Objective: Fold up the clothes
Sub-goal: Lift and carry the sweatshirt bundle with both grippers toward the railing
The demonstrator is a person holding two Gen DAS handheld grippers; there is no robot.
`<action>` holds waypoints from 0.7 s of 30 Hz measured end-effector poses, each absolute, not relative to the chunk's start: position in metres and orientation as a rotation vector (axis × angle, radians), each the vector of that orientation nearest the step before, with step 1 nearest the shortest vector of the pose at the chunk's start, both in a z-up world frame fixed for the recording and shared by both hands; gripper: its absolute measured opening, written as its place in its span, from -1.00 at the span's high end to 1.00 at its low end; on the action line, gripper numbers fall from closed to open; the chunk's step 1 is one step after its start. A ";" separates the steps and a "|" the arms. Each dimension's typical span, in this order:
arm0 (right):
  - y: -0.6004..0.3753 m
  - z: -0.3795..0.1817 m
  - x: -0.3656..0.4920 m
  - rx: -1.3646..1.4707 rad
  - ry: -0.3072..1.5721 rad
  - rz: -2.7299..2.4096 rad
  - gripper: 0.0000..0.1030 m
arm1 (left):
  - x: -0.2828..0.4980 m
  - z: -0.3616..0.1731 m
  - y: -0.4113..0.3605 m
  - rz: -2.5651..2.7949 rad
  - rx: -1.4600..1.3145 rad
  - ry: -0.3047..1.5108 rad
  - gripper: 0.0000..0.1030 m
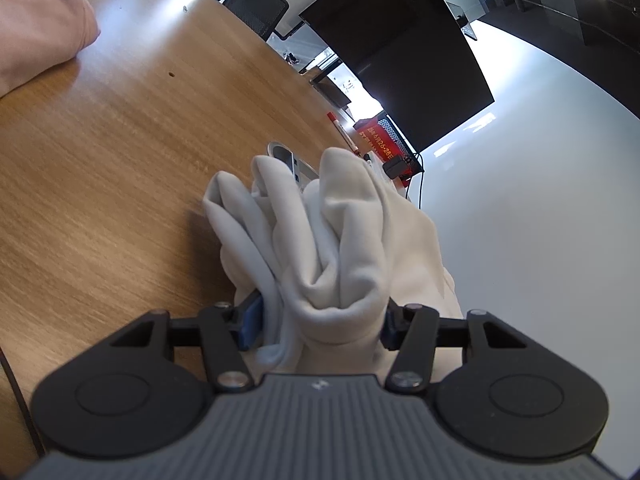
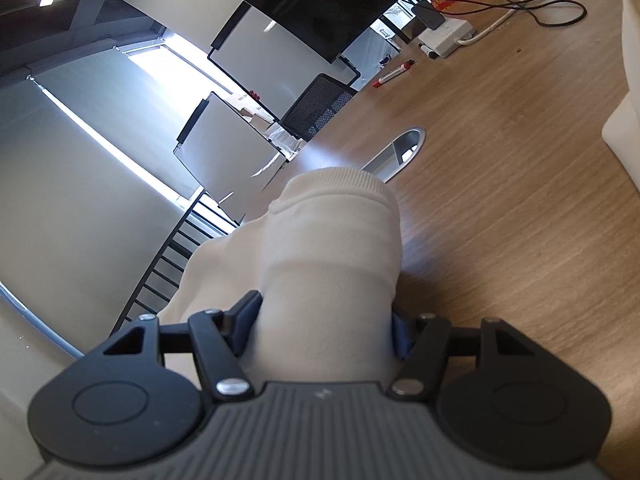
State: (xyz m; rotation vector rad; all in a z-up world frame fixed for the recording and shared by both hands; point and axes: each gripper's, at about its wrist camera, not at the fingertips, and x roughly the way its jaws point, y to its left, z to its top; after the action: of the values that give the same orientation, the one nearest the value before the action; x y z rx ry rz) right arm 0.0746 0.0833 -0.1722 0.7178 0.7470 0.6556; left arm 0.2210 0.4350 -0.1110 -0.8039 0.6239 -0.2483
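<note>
Wood-grain worktop (image 1: 100,184) runs away from you toward a dark screen (image 1: 400,52) and a mesh-backed chair (image 1: 256,8), with a pink garment (image 1: 36,28) bunched at its far left corner.

Your left gripper (image 1: 320,324) is clamped on a thick bunch of the white garment (image 1: 328,248); the blue pads (image 1: 250,326) press into the folds from both sides, so the jaws stand about half apart around the cloth. The fabric rises forward out of the jaws in crumpled ridges and drapes off to the right of the gripper, toward the worktop's edge.

Further right, your right gripper (image 2: 326,328) holds another part that looks like the same garment, a cream tube of cloth ending in a ribbed cuff or hem (image 2: 340,182). Its jaws are set fairly wide because the roll between them is bulky. The tube's long axis runs straight ahead along the fingers.

What the next move likely turns on: both ends are in hand, each pointing forward and a little downward, with the worktop below and ahead. A pale panel (image 2: 626,92) at the far right of the right view may be the garment's body, though you cannot tell for sure. Spreading the cloth flat would mean drawing your hands apart sideways.
</note>
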 end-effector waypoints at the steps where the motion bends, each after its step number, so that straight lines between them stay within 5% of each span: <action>1: 0.083 -0.172 0.074 0.718 0.746 0.658 -0.35 | 0.220 -0.111 0.435 -0.248 -0.804 0.622 -0.01; 21: 0.095 -0.119 0.042 0.729 0.700 0.647 -0.33 | 0.198 -0.073 0.442 -0.209 -0.781 0.539 0.03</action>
State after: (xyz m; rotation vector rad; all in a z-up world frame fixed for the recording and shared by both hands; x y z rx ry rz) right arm 0.0416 0.0948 -0.1186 0.7292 0.7000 0.6466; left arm 0.1977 0.4420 -0.0731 -0.7815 0.5393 -0.2086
